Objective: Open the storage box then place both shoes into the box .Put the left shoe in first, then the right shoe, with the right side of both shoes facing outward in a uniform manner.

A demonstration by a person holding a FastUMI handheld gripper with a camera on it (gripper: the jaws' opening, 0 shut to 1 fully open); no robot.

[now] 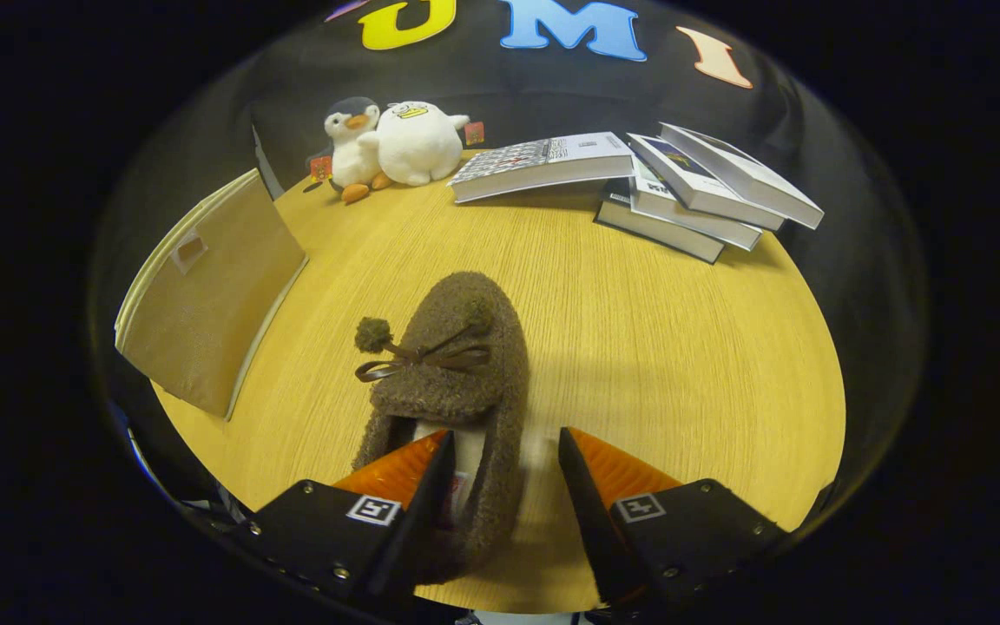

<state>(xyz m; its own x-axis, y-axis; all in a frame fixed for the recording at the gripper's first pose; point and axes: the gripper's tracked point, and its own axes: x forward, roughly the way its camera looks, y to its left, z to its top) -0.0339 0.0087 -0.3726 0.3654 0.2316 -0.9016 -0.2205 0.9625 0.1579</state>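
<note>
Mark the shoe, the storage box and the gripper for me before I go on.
shoe (457, 347): gripper view, on the fuzzy brown toe by the bow.
storage box (213, 295): gripper view, on its beige fabric side wall.
gripper (500, 469): gripper view, midway between the open fingertips straddling the shoe's side wall.

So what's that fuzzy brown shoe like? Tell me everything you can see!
The fuzzy brown slipper looks like soft, woolly fleece, with a thin brown ribbon bow and a small pompom on top. Its lining looks pale. It lies flat on the wooden table, toe pointing away toward the books. The open gripper straddles its right side wall: the left finger sits in the shoe's opening, the right finger outside. Whether they touch it is unclear.
</note>
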